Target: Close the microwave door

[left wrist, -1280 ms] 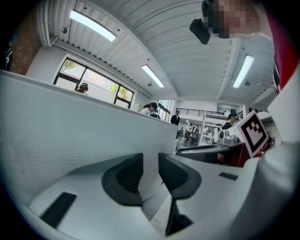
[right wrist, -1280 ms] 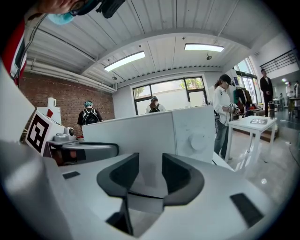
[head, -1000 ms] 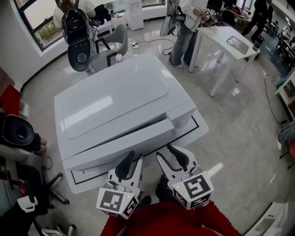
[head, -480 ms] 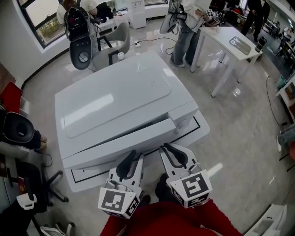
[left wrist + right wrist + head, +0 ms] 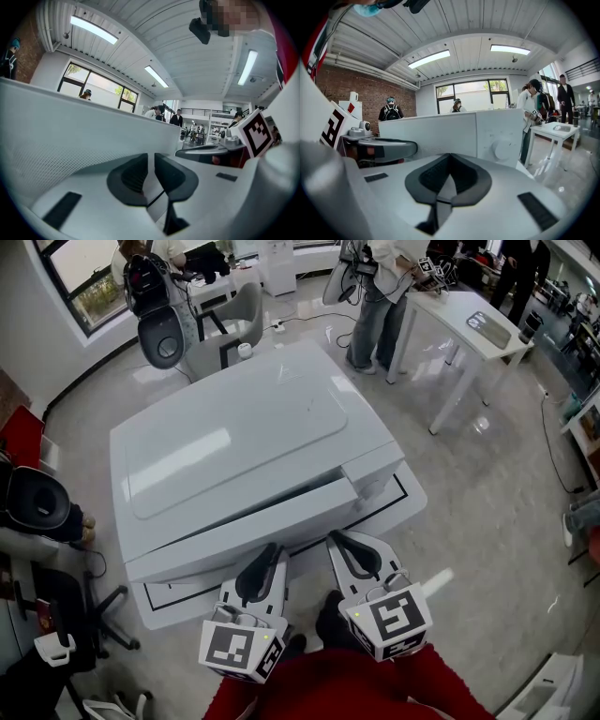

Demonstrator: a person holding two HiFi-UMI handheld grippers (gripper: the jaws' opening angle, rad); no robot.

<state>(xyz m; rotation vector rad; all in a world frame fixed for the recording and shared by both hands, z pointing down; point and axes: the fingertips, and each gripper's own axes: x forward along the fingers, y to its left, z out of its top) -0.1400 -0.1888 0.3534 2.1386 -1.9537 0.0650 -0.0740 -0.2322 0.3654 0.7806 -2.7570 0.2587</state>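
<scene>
The white microwave stands on a low white table, and I look down on its top. Its door lies flush with the control panel and round knob. My left gripper hovers just in front of the door, its pads drawn together with only a thin slit and nothing held. Beside it, also just in front of the microwave, my right gripper has just been closing. Its jaws now meet at the tips with nothing between them.
A white desk stands at the back right with people around it. A grey chair and a hanging dark helmet-like device are behind the microwave. Dark gear lies at the left; cables run across the floor.
The right gripper's jaws have closed from wide open to shut, on nothing. Both grippers stay where they were in front of the microwave. The left gripper is unchanged.
</scene>
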